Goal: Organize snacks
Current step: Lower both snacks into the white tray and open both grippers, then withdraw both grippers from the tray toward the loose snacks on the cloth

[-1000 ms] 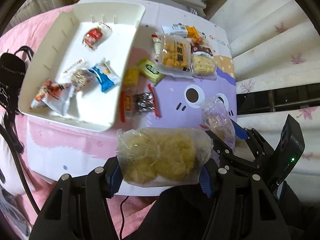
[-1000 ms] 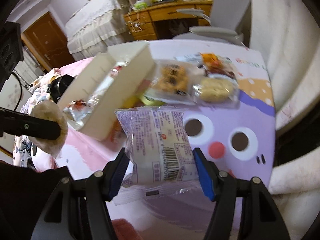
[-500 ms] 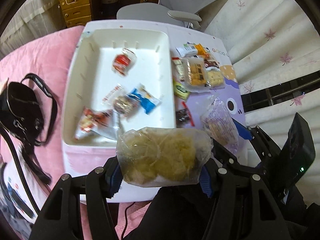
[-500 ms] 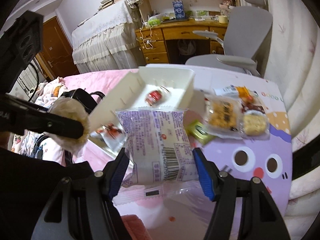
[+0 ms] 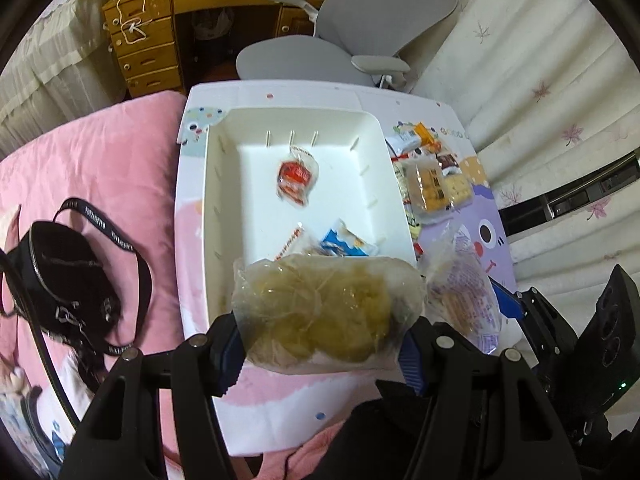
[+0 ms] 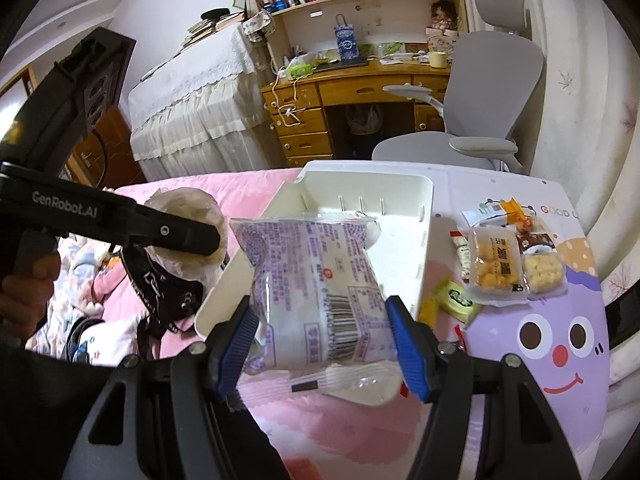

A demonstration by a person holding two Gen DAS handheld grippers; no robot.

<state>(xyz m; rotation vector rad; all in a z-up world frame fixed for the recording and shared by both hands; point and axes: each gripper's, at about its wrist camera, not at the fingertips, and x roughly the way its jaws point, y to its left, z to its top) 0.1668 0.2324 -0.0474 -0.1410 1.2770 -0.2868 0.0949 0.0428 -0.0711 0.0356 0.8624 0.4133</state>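
Two tongs each pinch a soft, crushable pack: left tongs [image 5: 322,344] a bun [image 5: 326,312], right tongs [image 6: 320,344] a pastry [image 6: 316,292]. Hold them lightly by the sides above the bin [image 5: 224,184] ahead.

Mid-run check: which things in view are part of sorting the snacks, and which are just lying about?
Job:
left gripper, shut on clear bag of yellow snack
right gripper, shut on purple-printed packet
white tray
loose snack packets

Lying about:
black bag
grey chair

Snack bag [image 5: 326,316] was clear crinkly glossy film; tray [image 5: 224,216] smooth white plastic; desk [image 5: 160,36] varnished wood; blanket [image 5: 92,152] matt pink cloth.
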